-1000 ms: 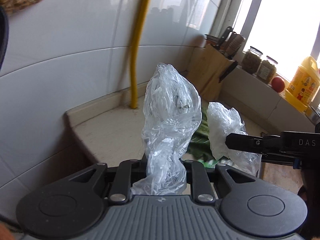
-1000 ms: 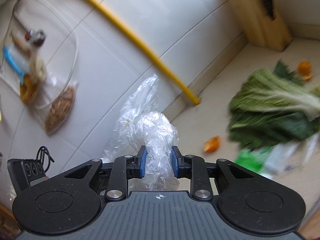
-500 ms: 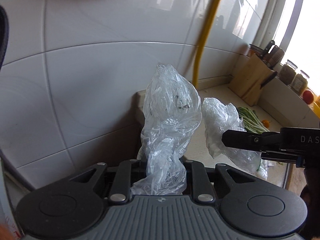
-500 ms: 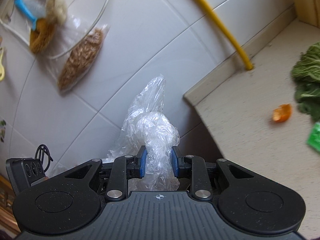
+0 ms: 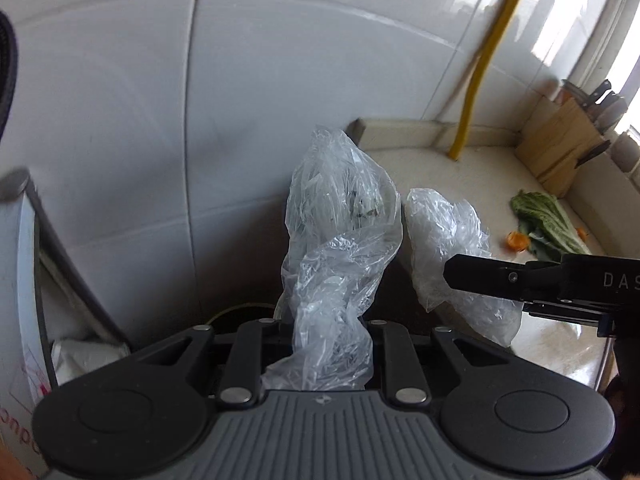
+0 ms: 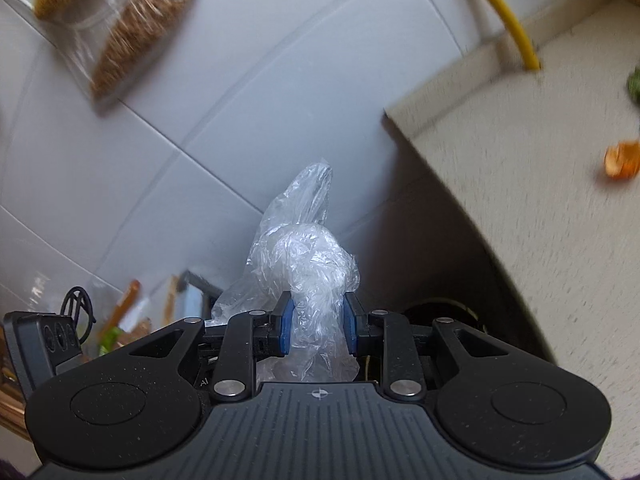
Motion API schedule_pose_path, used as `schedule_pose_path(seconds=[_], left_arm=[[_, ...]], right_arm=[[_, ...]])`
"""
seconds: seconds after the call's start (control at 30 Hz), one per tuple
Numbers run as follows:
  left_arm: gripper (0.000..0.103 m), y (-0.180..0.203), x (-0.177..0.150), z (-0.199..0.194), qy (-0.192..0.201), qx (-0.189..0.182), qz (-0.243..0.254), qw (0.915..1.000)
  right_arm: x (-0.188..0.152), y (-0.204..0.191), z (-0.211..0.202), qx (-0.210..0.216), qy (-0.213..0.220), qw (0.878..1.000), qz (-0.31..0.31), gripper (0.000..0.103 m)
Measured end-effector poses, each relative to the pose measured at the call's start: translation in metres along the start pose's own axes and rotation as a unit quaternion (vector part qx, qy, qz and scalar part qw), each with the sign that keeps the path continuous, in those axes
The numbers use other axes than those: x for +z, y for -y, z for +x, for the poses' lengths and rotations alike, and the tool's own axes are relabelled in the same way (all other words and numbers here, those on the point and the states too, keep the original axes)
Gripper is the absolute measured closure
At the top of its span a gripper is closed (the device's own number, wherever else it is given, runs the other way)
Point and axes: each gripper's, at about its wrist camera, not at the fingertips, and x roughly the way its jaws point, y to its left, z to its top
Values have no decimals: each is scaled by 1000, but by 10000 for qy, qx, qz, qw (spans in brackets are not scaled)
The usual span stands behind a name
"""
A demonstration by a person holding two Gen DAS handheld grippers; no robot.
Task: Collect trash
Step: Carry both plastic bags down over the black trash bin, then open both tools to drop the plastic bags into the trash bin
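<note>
White wall tiles (image 5: 120, 120) fill most of what stands behind both grippers, and the pale table (image 5: 420, 160) ends at a corner on the right, with a yellow pipe (image 5: 480, 72) running down to its far edge. Each gripper carries a piece of crumpled clear plastic out past that table edge. The left gripper (image 5: 328, 336) has its jaws closed narrow around the twisted neck of the larger plastic bag (image 5: 340, 220), which stands up loosely above them. The right gripper (image 6: 316, 332), seen side-on at the right of the left view, has its blue pads (image 6: 286, 328) pressed against a smaller plastic wad (image 6: 308, 256); the two bundles hang just beside each other without clearly touching.

On the table, well apart from the grippers, lie a leafy green vegetable (image 5: 548, 220) and an orange peel scrap (image 5: 518, 240), still uncollected.

My guess is that the step in hand is carrying the gathered plastic toward a bin. A dark rounded opening (image 6: 440, 312) shows below the table edge, but I cannot tell whether it is one. The next move calls for bringing both bundles over a receptacle and opening the jaws so the light film drops rather than clings, then coming back for the scraps.
</note>
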Motion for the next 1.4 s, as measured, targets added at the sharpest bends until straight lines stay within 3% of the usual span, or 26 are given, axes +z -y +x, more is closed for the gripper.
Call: schedule_pose_path(seconds=[0.17, 0.37, 0.57, 1.17, 1.23, 1.37, 1.4], left_arm=[[86, -12, -19, 35, -445, 152, -417, 9980], [86, -27, -44, 87, -941, 484, -985, 9895], [86, -35, -57, 124, -1052, 877, -1323, 9817], [85, -68, -74, 192, -1541, 1375, -1759, 9625], [78, -67, -76, 197, -1603, 1373, -1715, 9623], [61, -64, -78, 202, -1728, 1450, -1591, 9611], [57, -64, -79, 203, -1751, 1468, -1580, 9607]], right_arm=[[-15, 14, 39, -176, -438, 9987, 188, 70], [-29, 35, 98, -508, -999, 9934, 237, 70], [-33, 56, 146, -747, -1405, 9868, 287, 70], [-47, 79, 229, -1295, -2069, 9697, 56, 70], [-51, 83, 237, -1342, -2141, 9675, 49, 65], [-56, 87, 246, -1385, -2211, 9654, 14, 42], [-57, 88, 247, -1429, -2203, 9649, -14, 42]])
